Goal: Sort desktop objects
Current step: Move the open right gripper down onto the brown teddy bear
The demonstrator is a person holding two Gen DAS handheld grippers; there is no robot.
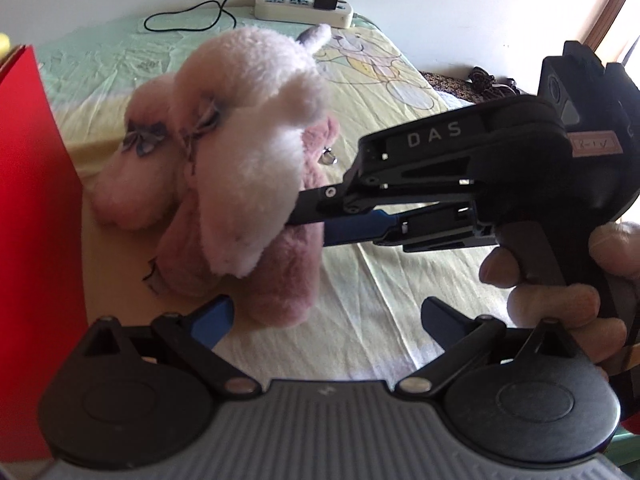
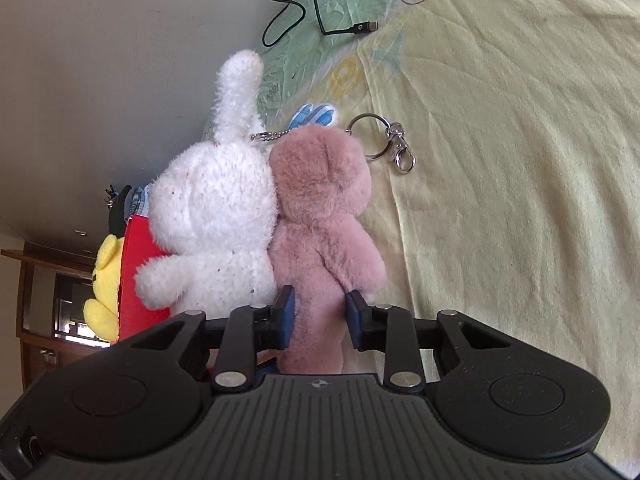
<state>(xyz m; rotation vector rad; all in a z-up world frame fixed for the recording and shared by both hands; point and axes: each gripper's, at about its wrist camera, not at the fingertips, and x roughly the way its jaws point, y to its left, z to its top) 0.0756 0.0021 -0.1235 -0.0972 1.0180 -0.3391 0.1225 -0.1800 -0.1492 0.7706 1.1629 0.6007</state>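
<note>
Right gripper (image 2: 320,316) fingers clamped on pink plush (image 2: 320,216), white plush (image 2: 212,216) pressed beside it, left gripper (image 1: 326,316) fingers spread wide, empty, red box (image 1: 32,200) at left

Fluffy pink plush toy (image 2: 320,216), shiny metal keyring (image 2: 370,136) – matt black plastic right gripper (image 2: 320,316), wrinkled cloth sheet (image 2: 520,160)

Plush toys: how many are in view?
3. A pink one held in the right claw, a white one pressed against it, a yellow one behind the red box; others may be hidden.
</note>
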